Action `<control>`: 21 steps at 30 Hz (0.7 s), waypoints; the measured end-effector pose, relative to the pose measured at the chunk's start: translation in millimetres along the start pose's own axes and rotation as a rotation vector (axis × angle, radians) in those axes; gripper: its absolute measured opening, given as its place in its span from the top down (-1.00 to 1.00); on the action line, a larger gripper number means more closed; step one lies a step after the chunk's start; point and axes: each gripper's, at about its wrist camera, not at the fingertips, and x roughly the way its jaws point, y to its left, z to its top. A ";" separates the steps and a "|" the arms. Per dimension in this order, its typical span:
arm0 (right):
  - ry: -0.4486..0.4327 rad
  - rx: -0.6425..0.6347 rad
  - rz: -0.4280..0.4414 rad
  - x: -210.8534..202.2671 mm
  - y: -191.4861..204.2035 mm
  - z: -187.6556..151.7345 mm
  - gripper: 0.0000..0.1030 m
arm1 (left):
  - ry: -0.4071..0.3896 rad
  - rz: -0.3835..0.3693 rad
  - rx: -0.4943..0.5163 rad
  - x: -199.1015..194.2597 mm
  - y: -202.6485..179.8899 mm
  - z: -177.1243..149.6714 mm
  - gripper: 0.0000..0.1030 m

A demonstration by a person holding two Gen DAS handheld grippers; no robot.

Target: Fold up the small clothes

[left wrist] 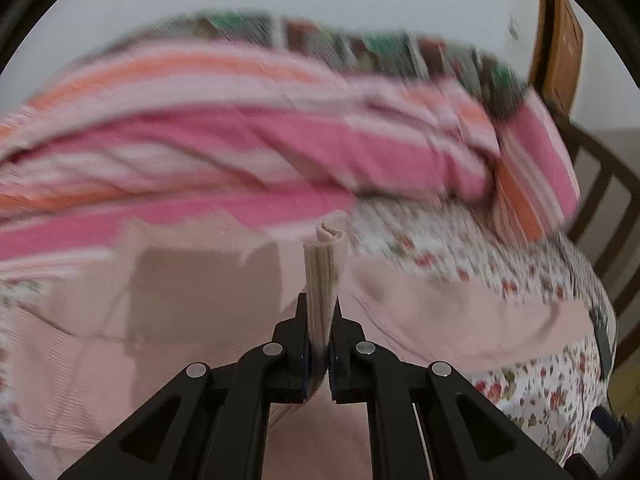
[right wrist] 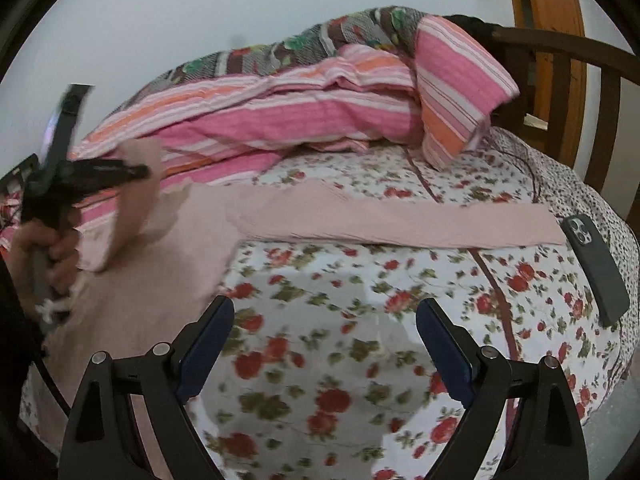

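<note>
The pink ribbed garment [right wrist: 400,220] lies spread on the floral bed sheet [right wrist: 360,320], one long part stretching toward the phone [right wrist: 596,268]. The left tool [left wrist: 320,320] pinches a bunched edge, seemingly lifting it to start a fold; the right tool [right wrist: 324,344] gapes wide, empty. Next, carry that edge across. Blur hides the garment's outline.

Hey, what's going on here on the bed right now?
Someone is folding a pale pink garment on a floral bedsheet. The left gripper is shut on a bunched ribbed edge of it and holds that part lifted, while one long sleeve or leg lies stretched flat toward a phone. The right gripper hovers open over the sheet, holding nothing. A striped pink quilt is heaped behind.
</note>
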 end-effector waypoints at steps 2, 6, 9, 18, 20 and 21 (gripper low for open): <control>0.018 -0.003 -0.002 6.9 -1.6 -0.4 -0.79 | 0.074 -0.018 0.008 17.9 -8.8 -10.2 0.79; 0.046 -0.012 0.031 24.7 2.6 6.2 -0.79 | 0.177 -0.109 -0.027 22.8 -4.3 -11.8 0.40; 0.053 -0.019 0.104 40.1 14.1 21.7 -0.79 | 0.088 -0.115 -0.083 -11.3 25.0 -6.9 -0.47; 0.149 0.009 0.350 104.5 75.9 66.2 0.10 | -0.056 0.103 -0.226 -95.2 154.2 -24.0 -0.61; 0.176 -0.012 0.363 119.6 91.9 70.1 0.11 | -0.048 0.156 -0.277 -110.7 186.1 -37.8 -0.61; 0.191 -0.015 0.356 128.3 96.8 72.5 0.11 | -0.044 0.170 -0.291 -114.3 195.6 -41.9 -0.61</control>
